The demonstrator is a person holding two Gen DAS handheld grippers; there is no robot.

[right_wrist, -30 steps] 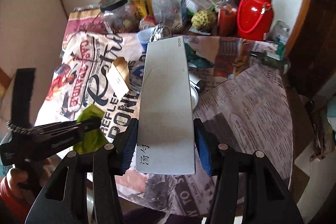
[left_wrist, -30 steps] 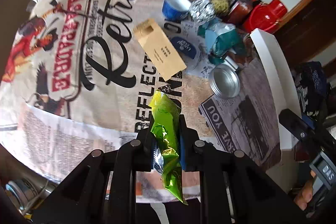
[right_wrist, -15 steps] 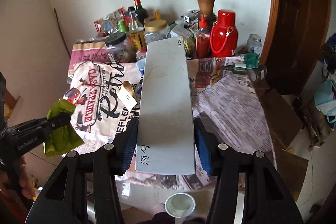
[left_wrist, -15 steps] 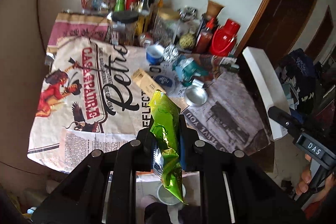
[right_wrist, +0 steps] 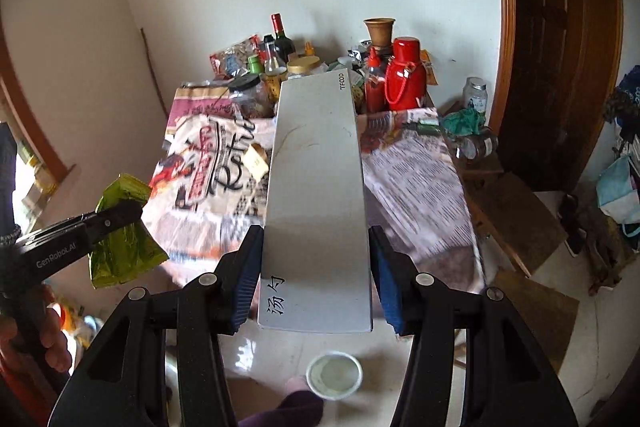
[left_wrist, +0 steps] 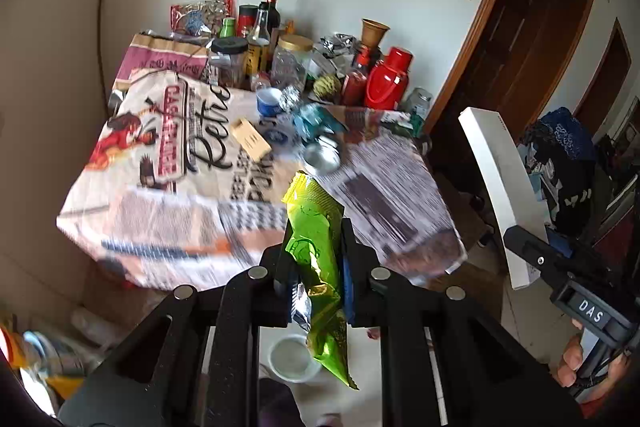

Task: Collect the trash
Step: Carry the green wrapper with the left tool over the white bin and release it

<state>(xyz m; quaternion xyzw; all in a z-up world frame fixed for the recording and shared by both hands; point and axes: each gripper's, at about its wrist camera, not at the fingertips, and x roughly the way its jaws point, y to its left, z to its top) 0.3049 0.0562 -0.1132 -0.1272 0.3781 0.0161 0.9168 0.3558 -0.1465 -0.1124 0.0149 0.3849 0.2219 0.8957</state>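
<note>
The left gripper (left_wrist: 314,267) pinches a crumpled green foil wrapper (left_wrist: 316,247); the right gripper (right_wrist: 316,267) clamps a long white flat box (right_wrist: 316,195). Only the right view shows the box's printed face. Both hang off the paper-covered surface's (right_wrist: 420,187) near edge, over open floor (right_wrist: 540,307).

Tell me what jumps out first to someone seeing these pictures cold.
The shiny green wrapper pinched in the left tongs, held in the air in front of the table. Next, the long white box clamped in the right tongs, stretching toward the cluttered table. At the table's far end stands a bright red flask.
</note>
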